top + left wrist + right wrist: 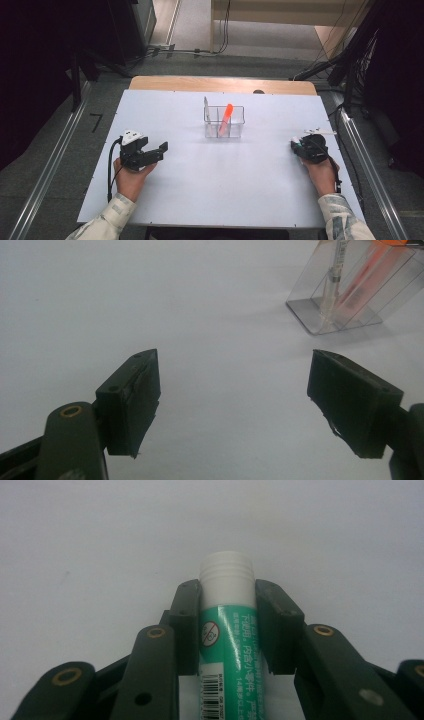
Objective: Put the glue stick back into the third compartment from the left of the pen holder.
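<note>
A clear plastic holder (236, 123) stands at the middle of the white table (215, 185). An orange marker (226, 118) leans inside it, and a thin grey-tipped pen (205, 103) sticks up at its left corner. My left gripper (159, 151) rests near the table's left side, open, with nothing between its jaws. In the left gripper view, the left gripper (232, 390) faces the holder (320, 317), with the marker (365, 277) and pen (334, 275) to the upper right. My right gripper (227, 600) is shut on a green-and-white glue stick (227, 635). It sits at the table's right side (296, 145).
A wooden strip (220, 84) borders the table's far edge. Metal rails (55, 160) run along the floor on both sides, and cables (200, 51) lie on the floor beyond the table. White surface lies between the two grippers and in front of the holder.
</note>
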Action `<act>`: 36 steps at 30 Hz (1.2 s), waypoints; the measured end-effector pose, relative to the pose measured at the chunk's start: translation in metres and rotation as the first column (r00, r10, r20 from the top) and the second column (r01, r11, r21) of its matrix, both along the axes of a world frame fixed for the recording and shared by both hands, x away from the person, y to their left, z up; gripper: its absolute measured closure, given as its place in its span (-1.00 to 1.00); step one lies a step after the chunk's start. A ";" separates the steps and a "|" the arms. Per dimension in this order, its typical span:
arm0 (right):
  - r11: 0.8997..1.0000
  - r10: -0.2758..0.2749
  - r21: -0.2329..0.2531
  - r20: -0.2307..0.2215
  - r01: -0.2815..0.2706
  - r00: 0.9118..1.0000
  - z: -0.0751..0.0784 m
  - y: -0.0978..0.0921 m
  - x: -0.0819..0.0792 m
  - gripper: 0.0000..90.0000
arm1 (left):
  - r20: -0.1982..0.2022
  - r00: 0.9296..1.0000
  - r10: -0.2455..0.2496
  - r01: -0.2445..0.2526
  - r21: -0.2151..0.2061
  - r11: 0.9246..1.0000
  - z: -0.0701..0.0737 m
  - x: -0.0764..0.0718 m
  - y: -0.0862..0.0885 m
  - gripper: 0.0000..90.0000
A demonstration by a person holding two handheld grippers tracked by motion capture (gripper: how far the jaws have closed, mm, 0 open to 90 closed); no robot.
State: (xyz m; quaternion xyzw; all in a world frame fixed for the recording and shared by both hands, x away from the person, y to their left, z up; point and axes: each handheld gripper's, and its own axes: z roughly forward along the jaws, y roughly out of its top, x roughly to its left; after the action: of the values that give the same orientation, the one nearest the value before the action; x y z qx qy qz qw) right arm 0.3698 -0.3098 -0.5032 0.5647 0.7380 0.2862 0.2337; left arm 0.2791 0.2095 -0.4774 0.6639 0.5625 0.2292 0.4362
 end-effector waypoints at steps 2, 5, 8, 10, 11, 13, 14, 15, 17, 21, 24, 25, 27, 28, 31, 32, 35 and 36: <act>1.000 0.000 -0.002 -0.001 0.000 1.000 0.000 0.000 0.000 0.39 | -0.001 1.000 -0.001 0.001 0.000 1.000 0.000 0.000 0.000 -0.51; 1.000 0.001 -0.004 -0.002 -0.001 1.000 0.000 0.000 0.000 0.40 | 0.001 1.000 0.001 -0.001 -0.001 1.000 0.000 0.000 0.000 -0.51; 1.000 0.001 -0.005 -0.001 -0.001 1.000 0.001 0.001 0.000 0.40 | 0.001 1.000 0.003 -0.003 -0.004 1.000 0.000 0.000 0.000 -0.51; 1.000 -0.001 -0.001 0.000 0.001 1.000 0.001 0.000 0.000 0.40 | 0.002 1.000 0.003 -0.003 -0.004 1.000 0.000 0.000 0.001 -0.51; 1.000 -0.001 0.002 0.002 0.001 1.000 0.001 0.000 0.000 0.40 | 0.002 1.000 0.003 -0.003 -0.005 1.000 0.000 0.000 0.000 -0.51; 1.000 -0.001 0.005 0.004 0.001 1.000 0.001 -0.001 -0.001 0.40 | 0.004 1.000 0.001 -0.001 -0.005 1.000 0.001 0.000 0.001 -0.51; 1.000 -0.003 0.007 0.005 0.003 1.000 0.002 -0.001 -0.001 0.40 | 0.004 1.000 0.002 -0.002 -0.005 1.000 0.001 0.000 0.001 -0.51; 1.000 -0.005 0.008 0.010 0.005 1.000 0.002 0.000 -0.001 0.40 | 0.004 1.000 0.002 -0.002 -0.005 1.000 0.001 0.000 0.001 -0.51; 1.000 -0.002 0.014 0.014 0.002 1.000 0.004 0.000 -0.002 0.40 | 0.003 1.000 0.002 -0.002 -0.005 1.000 0.001 0.000 0.001 -0.51; 1.000 0.004 0.022 0.021 -0.004 1.000 0.005 0.000 -0.003 0.40 | 0.004 1.000 0.004 -0.004 -0.004 1.000 0.001 0.000 0.001 -0.51; 0.999 0.012 0.036 0.028 -0.013 1.000 0.009 0.001 -0.005 0.40 | 0.002 1.000 0.005 -0.005 -0.005 1.000 0.000 0.000 0.001 -0.51; 0.999 0.014 0.038 0.029 -0.015 0.999 0.009 0.001 -0.005 0.40 | 0.001 1.000 0.005 -0.005 -0.004 1.000 0.000 0.000 0.001 -0.51; 0.999 0.023 0.040 0.034 -0.024 0.999 0.010 0.003 -0.006 0.40 | 0.001 1.000 0.004 -0.004 -0.005 1.000 0.000 0.000 0.001 -0.51; 0.999 0.026 0.039 0.036 -0.028 0.999 0.011 0.003 -0.006 0.40 | 0.002 1.000 0.005 -0.005 -0.007 1.000 0.000 0.000 0.001 -0.51; 0.999 0.028 0.044 0.038 -0.030 0.999 0.012 0.004 -0.007 0.40 | 0.004 1.000 0.006 -0.006 -0.006 1.000 0.001 0.000 0.001 -0.50; 0.998 0.030 0.046 0.040 -0.032 0.999 0.012 0.004 -0.007 0.40 | 0.003 1.000 0.005 -0.005 -0.006 1.000 0.001 0.000 0.001 -0.50; 0.998 0.032 0.051 0.049 -0.035 0.998 0.013 0.004 -0.008 0.40 | 0.004 1.000 0.004 -0.004 -0.006 1.000 0.001 0.000 0.001 -0.50; 0.998 0.033 0.054 0.051 -0.036 0.998 0.014 0.005 -0.009 0.40 | 0.005 1.000 0.004 -0.004 -0.006 1.000 0.001 0.000 0.001 -0.50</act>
State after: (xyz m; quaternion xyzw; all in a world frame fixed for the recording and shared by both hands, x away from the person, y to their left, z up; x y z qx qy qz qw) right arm 0.3611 -0.3052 -0.4895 0.5507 0.7335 0.3242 0.2316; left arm 0.2789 0.2110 -0.4766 0.6609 0.5635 0.2300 0.4391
